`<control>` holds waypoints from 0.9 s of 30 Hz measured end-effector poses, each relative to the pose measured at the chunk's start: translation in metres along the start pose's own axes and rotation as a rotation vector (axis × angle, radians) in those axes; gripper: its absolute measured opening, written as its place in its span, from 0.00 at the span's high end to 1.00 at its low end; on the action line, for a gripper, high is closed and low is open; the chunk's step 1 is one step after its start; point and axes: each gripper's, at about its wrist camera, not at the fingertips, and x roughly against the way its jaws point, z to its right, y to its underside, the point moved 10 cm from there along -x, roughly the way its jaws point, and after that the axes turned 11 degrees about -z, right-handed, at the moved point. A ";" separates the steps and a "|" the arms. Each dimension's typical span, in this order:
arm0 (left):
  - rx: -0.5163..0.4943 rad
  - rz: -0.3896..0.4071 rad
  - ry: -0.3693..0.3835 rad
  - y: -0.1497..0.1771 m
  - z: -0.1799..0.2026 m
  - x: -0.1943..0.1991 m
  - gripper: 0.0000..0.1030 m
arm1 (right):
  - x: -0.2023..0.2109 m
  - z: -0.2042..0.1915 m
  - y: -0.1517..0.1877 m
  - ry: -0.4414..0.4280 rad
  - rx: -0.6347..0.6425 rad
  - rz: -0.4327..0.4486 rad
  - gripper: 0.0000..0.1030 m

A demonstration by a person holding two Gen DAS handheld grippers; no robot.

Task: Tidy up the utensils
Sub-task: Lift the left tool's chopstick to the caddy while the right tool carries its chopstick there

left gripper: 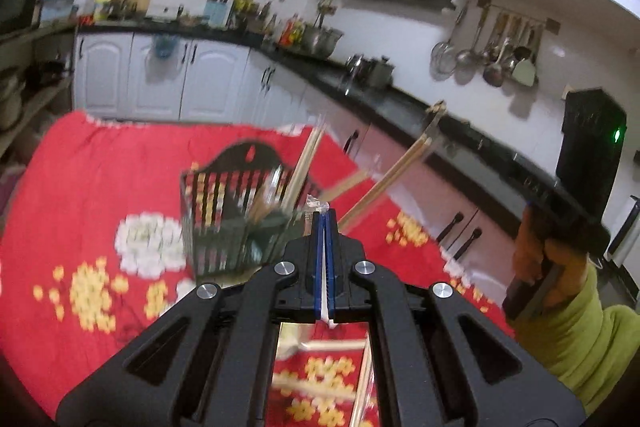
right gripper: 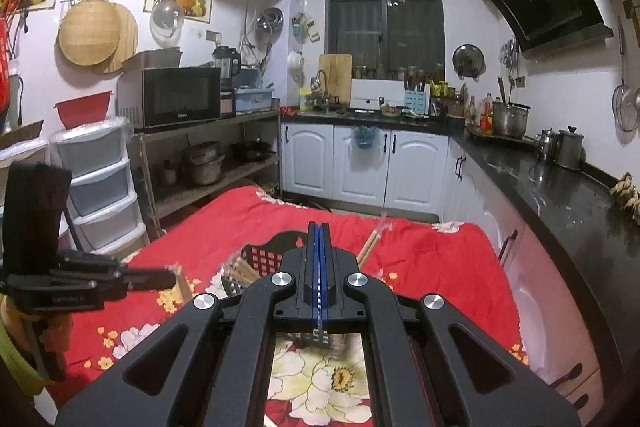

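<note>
Black slatted basket [left gripper: 224, 215] on red floral cloth [left gripper: 100, 179] — wooden chopsticks [left gripper: 304, 163] inside, leaning toward one o'clock. Left gripper [left gripper: 325, 223] pinching clear wrapper [left gripper: 316, 205]; right gripper [right gripper: 319, 239] pressed together.

A black slatted utensil basket [left gripper: 224, 211] stands upright on the red floral cloth, its arched back panel raised. Pale wooden chopsticks [left gripper: 304, 163] lean out of it, tips tilted up and rightward.

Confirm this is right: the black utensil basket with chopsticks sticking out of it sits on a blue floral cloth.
Not quite: the cloth is red with a floral print, not blue. The black utensil basket does sit on it, with chopsticks sticking out, as the left wrist view shows.
</note>
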 end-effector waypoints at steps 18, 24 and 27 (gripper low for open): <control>-0.067 0.186 -0.032 -0.108 0.025 0.028 1.00 | 0.021 -0.001 -0.062 0.010 0.040 0.112 0.99; -0.063 0.239 -0.091 -0.138 0.010 0.038 1.00 | 0.022 0.001 -0.084 0.011 0.043 0.151 0.99; -0.049 0.261 -0.124 -0.150 -0.004 0.043 1.00 | 0.016 0.002 -0.094 0.014 0.044 0.157 0.99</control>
